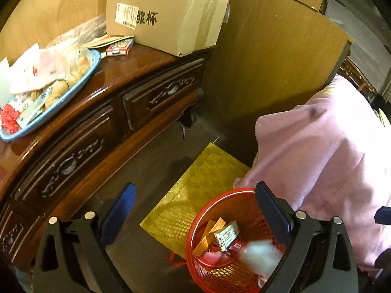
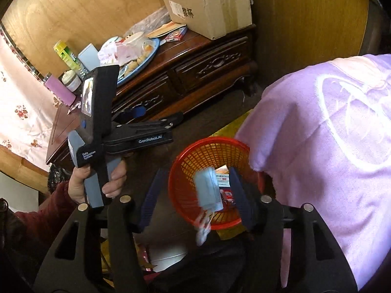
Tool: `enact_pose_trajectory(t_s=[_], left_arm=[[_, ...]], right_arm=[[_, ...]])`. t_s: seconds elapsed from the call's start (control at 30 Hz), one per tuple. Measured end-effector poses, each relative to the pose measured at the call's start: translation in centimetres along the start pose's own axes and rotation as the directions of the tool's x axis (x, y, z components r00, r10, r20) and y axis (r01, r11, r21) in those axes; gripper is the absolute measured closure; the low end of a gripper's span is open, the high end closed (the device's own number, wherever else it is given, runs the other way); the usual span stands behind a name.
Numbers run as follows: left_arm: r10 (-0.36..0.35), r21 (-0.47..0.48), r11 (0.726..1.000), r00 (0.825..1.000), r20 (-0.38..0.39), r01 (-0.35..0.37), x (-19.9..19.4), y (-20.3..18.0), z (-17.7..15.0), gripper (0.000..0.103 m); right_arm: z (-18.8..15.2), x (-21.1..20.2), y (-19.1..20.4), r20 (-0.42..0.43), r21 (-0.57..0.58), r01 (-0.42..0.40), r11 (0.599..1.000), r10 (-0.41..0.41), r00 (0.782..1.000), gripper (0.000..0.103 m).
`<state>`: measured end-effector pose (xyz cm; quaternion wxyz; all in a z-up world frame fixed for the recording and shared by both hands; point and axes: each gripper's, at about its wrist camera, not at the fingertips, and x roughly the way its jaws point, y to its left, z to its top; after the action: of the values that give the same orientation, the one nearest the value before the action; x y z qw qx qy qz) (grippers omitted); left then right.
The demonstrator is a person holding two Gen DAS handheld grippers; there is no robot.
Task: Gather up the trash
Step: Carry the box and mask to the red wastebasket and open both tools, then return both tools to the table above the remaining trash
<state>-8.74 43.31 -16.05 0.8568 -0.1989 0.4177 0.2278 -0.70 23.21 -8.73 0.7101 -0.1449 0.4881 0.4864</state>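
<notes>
I read the job as partly done. Going left to right in the left wrist view, the blue tray (image 1: 94, 67) on the dark wooden cabinet (image 1: 146, 73) is piled with wrappers, bread rolls and a red bow, so I judge there is more to sort through there. Behind it lies a small red-and-white packet (image 1: 119, 47), then an open cardboard box (image 1: 168, 14) whose contents I cannot make out.

Lower down, my left gripper (image 1: 195, 210) hangs over the floor with its jaws spread wide and nothing between them. Just right of it the red mesh basket (image 1: 210, 256) stands on a yellow mat (image 1: 195, 190), beside pink cloth (image 1: 330, 158). It already holds an orange carton, a white printed box, a small red packet and something pale and blurred.

In the right wrist view, my right gripper (image 2: 195, 193) sits above the same basket with its jaws parted. A blue-grey face mask (image 2: 207, 188) is between them, blurred, touching neither pad as far as I can tell, so I take it to be dropping in.
</notes>
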Motion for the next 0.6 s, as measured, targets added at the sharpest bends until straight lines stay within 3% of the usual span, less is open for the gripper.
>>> enact_pose_trajectory(t_s=[0.37, 0.47, 0.6], left_arm=[[-0.050, 0.065, 0.997, 0.997, 0.055, 0.046, -3.0, -3.0, 0.3, 0.007], [-0.080, 0.103, 0.992, 0.993, 0.083, 0.071, -4.7, -4.7, 0.6, 0.007], [-0.118, 0.175, 0.980, 0.983, 0.142, 0.092, -7.9, -7.4, 0.5, 0.007]], right_arm=[[-2.2, -5.3, -3.3, 0.118, 0.114, 0.066, 0.991, -0.079, 0.990, 0.042], [-3.3, -8.0, -3.9, 0.173, 0.147, 0.090, 0.985, -0.115, 0.978, 0.041], [-5.7, -12.6, -4.4, 0.278, 0.188, 0.141, 0.972, -0.190, 0.942, 0.033]])
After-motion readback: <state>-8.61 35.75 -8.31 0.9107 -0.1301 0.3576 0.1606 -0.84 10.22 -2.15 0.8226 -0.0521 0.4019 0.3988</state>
